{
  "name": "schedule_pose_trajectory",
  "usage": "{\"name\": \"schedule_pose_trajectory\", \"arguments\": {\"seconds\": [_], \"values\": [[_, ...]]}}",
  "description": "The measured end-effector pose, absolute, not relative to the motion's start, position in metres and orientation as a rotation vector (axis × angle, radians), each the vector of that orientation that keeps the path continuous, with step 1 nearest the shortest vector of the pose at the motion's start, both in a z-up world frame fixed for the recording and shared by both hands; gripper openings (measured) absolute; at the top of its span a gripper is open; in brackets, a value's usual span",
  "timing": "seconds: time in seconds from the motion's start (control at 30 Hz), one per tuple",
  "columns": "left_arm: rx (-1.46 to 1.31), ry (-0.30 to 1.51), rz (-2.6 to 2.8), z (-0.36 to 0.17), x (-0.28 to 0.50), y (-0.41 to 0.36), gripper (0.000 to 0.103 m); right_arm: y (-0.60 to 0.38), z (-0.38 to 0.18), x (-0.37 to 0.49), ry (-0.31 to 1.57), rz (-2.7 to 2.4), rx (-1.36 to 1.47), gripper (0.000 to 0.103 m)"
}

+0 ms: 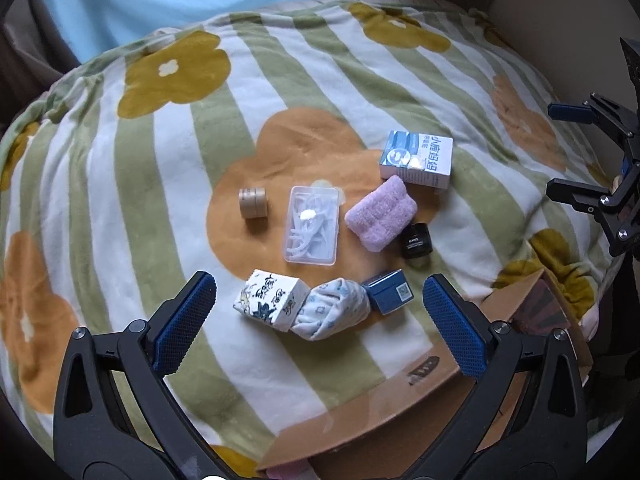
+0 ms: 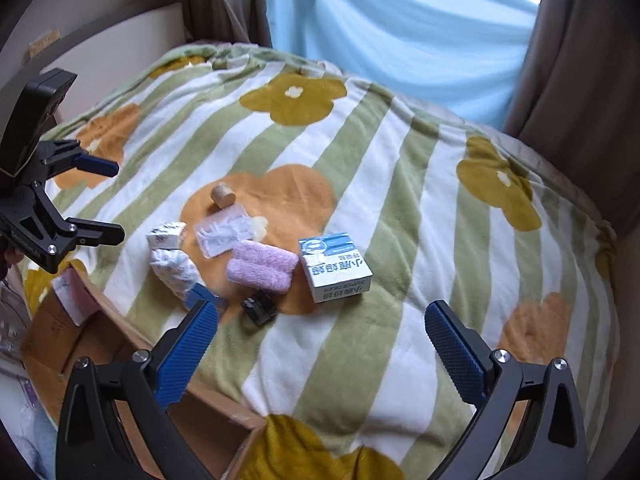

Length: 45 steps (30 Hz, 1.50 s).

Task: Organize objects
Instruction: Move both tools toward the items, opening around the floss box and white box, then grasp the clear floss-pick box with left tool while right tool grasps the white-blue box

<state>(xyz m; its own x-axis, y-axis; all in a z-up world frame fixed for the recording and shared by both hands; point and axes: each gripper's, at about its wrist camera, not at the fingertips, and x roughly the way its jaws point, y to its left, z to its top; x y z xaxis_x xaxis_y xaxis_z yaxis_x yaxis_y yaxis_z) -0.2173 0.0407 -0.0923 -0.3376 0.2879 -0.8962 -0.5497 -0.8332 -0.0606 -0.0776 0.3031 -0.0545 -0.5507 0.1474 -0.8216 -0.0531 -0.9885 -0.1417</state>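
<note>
Small objects lie on a flowered blanket: a wooden cylinder, a clear box of floss picks, a pink towel, a blue-white mask box, a black jar, a patterned white box, a rolled cloth and a small blue box. My left gripper is open above the patterned box and rolled cloth. My right gripper is open and empty, above the blanket near the black jar and mask box.
An open cardboard box stands at the blanket's near edge; in the right wrist view it holds a pink-white item. A light blue curtain hangs behind the bed.
</note>
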Motion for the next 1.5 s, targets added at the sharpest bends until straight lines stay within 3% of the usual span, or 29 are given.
{"name": "schedule_pose_trajectory", "arguments": {"seconds": [0.4,0.5,0.9,0.97,1.1,1.23,1.43,1.5], "values": [[-1.623,0.366,2.049,-0.171,-0.287,0.062,0.103,0.338,-0.127,-0.152,-0.278,2.627,-1.664,0.103],[-1.659,0.349,2.044,-0.184,-0.296,0.063,0.103,0.344,-0.137,-0.164,-0.233,2.632,-1.723,0.103],[-1.730,0.294,1.999,-0.205,-0.313,0.071,0.098,0.356,-0.164,-0.185,-0.187,2.574,-1.848,0.089],[-1.734,0.303,1.994,-0.207,-0.313,0.076,0.096,0.354,-0.166,-0.187,-0.204,2.565,-1.859,0.086],[-1.753,0.332,1.969,-0.213,-0.314,0.085,0.081,0.350,-0.171,-0.191,-0.226,2.547,-1.879,0.077],[-1.764,0.338,1.949,-0.218,-0.312,0.090,0.067,0.346,-0.174,-0.195,-0.243,2.515,-1.904,0.074],[-1.757,0.339,1.938,-0.220,-0.311,0.092,0.054,0.343,-0.180,-0.200,-0.256,2.483,-1.941,0.065],[-1.759,0.322,1.942,-0.219,-0.312,0.091,0.053,0.343,-0.181,-0.200,-0.260,2.489,-1.928,0.065]]}}
